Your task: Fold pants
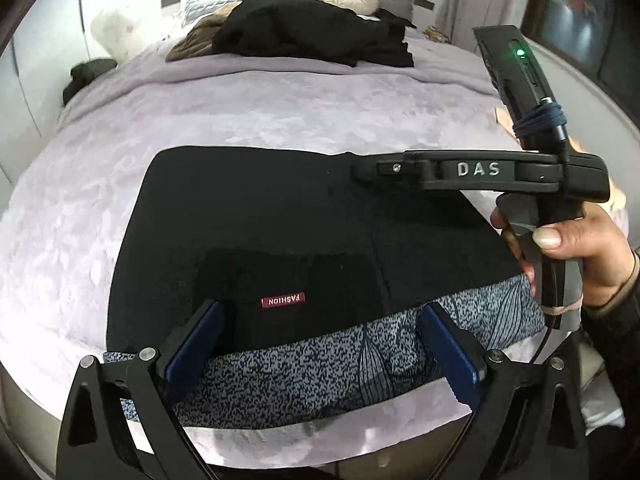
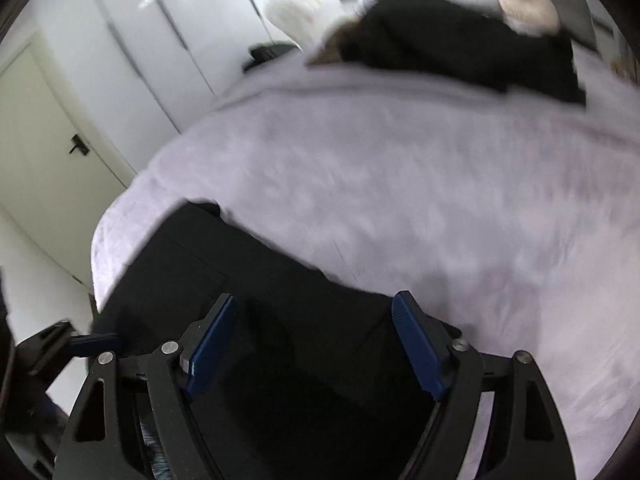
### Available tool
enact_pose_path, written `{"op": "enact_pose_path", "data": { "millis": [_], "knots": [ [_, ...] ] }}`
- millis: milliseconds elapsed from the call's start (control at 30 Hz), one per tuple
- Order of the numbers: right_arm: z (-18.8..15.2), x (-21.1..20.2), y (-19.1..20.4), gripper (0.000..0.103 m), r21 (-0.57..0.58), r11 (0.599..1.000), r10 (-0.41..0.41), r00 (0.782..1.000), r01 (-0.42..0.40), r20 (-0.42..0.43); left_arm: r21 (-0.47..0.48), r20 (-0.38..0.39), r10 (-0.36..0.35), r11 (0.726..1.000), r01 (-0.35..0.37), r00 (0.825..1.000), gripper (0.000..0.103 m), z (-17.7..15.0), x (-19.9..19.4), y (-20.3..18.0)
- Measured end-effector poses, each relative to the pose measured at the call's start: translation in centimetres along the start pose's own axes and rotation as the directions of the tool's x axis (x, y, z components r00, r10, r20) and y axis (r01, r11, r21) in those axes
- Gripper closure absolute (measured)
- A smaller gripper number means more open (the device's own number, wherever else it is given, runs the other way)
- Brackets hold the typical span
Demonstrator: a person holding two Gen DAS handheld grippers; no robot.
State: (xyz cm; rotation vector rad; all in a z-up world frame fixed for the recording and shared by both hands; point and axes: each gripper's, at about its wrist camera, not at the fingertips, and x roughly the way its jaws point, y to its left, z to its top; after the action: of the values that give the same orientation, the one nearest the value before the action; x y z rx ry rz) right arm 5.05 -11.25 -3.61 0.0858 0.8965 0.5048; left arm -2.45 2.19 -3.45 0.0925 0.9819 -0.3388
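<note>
Both the left gripper [image 1: 320, 344] and the right gripper [image 2: 312, 344] stand wide apart, clamping nothing, low in their frames. The black pants [image 1: 256, 224] lie folded flat on the bed [image 1: 280, 108], patterned waistband [image 1: 304, 368] showing.

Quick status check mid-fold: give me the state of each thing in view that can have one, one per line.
Black pants: folded flat on the bed, red label showing, in neither gripper.
Patterned garment: lying flat under the pants' near edge.
Left gripper: open, empty, over the pants' near edge.
Right gripper: open, empty, over the pants.
Dark clothes pile: heaped, unfolded, at the head of the bed.
Door: closed.
</note>
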Motion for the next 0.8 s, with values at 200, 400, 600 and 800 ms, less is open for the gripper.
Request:
{"op": "enact_pose_path", "data": {
  "millis": [200,400,600,800],
  "knots": [
    [-0.6,-2.8,-0.3,0.021,0.018,1.0,-0.024,1.0,0.024,0.016,-0.037,0.047,-0.099,0.994,0.101,0.994,0.004,3.3,-2.7,2.1],
    [-4.2,-8.4,3.1,0.02,-0.041,0.995,-0.085,0.994,0.088,0.075,-0.086,-0.022,0.049,0.995,-0.051,0.999,0.004,8.3,-0.3,6.3],
    [-8.7,-7.6,7.8,0.02,-0.217,0.954,-0.203,0.978,0.208,0.047,-0.096,-0.149,0.011,0.995,-0.025,0.989,0.004,10.7,5.6,7.8],
    [-10.9,-7.0,7.8,0.02,-0.231,0.948,-0.218,0.976,0.219,0.032,-0.135,-0.185,0.017,0.99,-0.043,0.983,0.001,9.3,7.3,8.7]
  ]
}}
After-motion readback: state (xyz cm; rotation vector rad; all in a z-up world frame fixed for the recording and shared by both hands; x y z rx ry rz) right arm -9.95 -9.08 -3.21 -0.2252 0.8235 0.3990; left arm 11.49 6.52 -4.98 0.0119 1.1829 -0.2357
